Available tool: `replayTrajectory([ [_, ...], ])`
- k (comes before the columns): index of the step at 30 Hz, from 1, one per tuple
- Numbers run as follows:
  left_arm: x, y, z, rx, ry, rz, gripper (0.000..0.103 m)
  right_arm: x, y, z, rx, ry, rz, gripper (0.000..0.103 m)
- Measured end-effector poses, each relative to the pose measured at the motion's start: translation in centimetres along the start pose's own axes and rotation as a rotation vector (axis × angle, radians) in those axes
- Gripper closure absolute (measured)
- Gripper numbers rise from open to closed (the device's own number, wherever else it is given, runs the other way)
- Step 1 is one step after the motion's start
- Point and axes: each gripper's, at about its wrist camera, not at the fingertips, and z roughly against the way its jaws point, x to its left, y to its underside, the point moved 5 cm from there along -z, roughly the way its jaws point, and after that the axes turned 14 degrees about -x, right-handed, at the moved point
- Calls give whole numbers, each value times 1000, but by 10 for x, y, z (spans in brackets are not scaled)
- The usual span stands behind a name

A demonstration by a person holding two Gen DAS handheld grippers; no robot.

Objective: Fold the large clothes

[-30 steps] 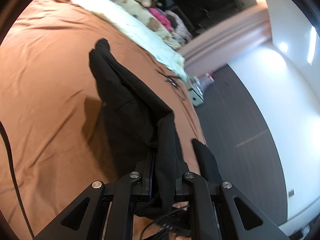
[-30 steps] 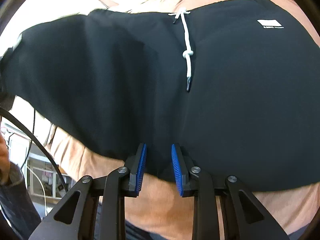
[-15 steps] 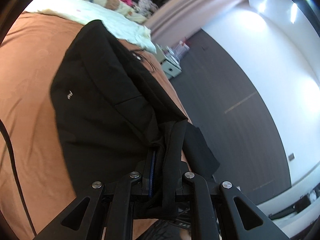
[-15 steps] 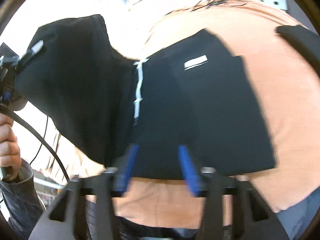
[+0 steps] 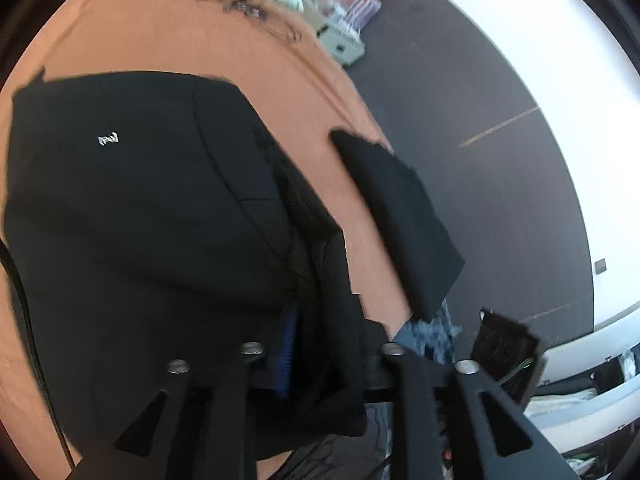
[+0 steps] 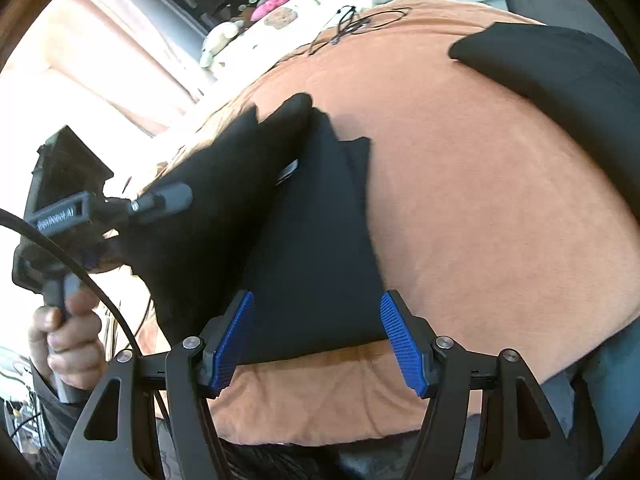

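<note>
The black garment [image 5: 152, 216], which hung stretched between both tools a second ago, now lies folded over on the orange bed cover [image 6: 480, 208]. The right hand-held gripper [image 6: 316, 340] has let go, its jaws spread with nothing between them. The left hand-held gripper [image 5: 324, 356] has just been opening, cloth draped between its jaws toward 12 o'clock.

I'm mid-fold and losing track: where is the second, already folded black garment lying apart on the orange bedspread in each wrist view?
Left wrist view: the folded black garment lies right of centre, near the bed's edge beside the dark floor.
Right wrist view: the same garment sits at the upper right, on the orange bedspread.
Shared landmark: the tangle of black cables at the far end of the bedspread.
</note>
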Motion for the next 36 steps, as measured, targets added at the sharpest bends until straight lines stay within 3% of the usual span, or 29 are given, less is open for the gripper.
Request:
replayTrajectory([
  [1, 0, 2, -2, 7, 20, 15, 58, -1, -2, 2, -4, -1, -8, 39],
  [3, 0, -1, -2, 1, 50, 38, 29, 3, -1, 10, -21, -19, -34, 38],
  [5, 2, -6, 11, -41, 43, 38, 16, 5, -8, 12, -32, -37, -54, 30],
  [6, 5, -9, 21, -67, 37, 38, 14, 4, -10, 12, -38, -47, -59, 29],
  [9, 20, -23, 45, -117, 17, 58, 13, 8, -11, 8, -33, -87, -54, 29],
  [17, 97, 2, 107, -190, -224, 91, 13, 22, -20, -44, 21, -182, -88, 29],
  [23, 144, 32, 124, -171, -307, 174, 18, 26, -21, -67, 58, -130, -56, 29],
  [25, 152, 40, 125, -151, -311, 189, 21, 20, -25, -68, 30, -95, -45, 51],
  [26, 154, 45, 123, -137, -310, 190, 22, 17, -25, -69, 33, -94, -47, 69],
  [27, 156, 49, 122, -127, -311, 187, 24, 13, -25, -70, 40, -92, -52, 78],
  [30, 153, 54, 106, -79, -320, 167, 37, 6, -21, -65, 41, -101, -32, 91],
  [33, 145, 60, 94, -37, -309, 149, 44, -6, -16, -58, 35, -100, -40, 93],
  [36, 137, 61, 87, -21, -316, 99, 44, -19, -11, -53, 34, -85, -67, 93],
])
